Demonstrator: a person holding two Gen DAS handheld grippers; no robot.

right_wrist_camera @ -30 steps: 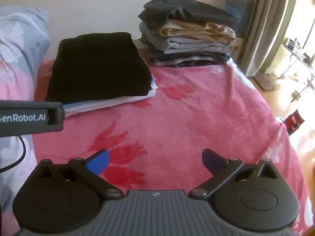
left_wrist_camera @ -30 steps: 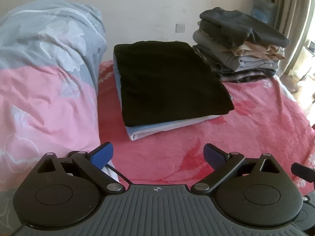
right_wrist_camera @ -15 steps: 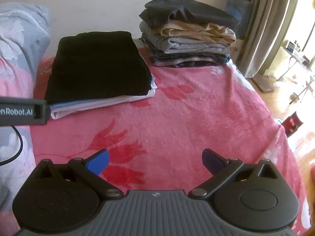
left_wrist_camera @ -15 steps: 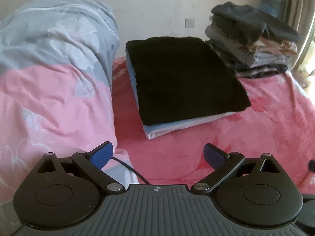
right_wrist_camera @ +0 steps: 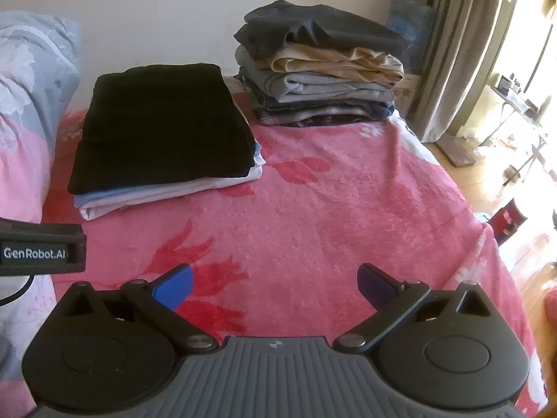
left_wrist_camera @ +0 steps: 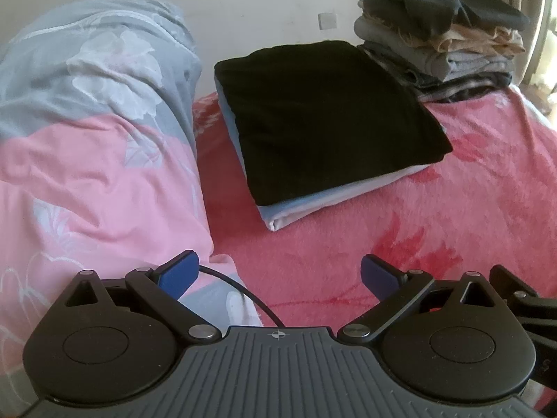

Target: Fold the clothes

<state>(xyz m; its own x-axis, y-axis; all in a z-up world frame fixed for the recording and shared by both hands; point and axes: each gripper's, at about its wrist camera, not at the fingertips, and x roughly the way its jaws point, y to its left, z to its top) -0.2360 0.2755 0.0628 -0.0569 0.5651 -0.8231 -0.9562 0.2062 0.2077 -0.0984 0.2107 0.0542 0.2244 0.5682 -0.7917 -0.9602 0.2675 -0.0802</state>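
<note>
Clothes ahead: black top (left_wrist_camera: 327, 118) soft, limp; pinch near edge. Left gripper (left_wrist_camera: 280, 277), right gripper (right_wrist_camera: 275, 284) spread wide, empty.

bed (right_wrist_camera: 348, 209) spreads out ahead of both tools. low folded stack (right_wrist_camera: 163, 132) lies on it ahead and left of the right tool (right_wrist_camera: 275, 284), straight ahead of the left tool (left_wrist_camera: 280, 277). tall pile of clothes (right_wrist_camera: 320, 66) sits behind and right of that stack, just beside it, against the wall (right_wrist_camera: 156, 10). bunched duvet (left_wrist_camera: 87, 132) lies left of the left tool, beside the low stack. curtain (right_wrist_camera: 452, 52) hangs far right, floor (right_wrist_camera: 494, 174) below it.
</note>
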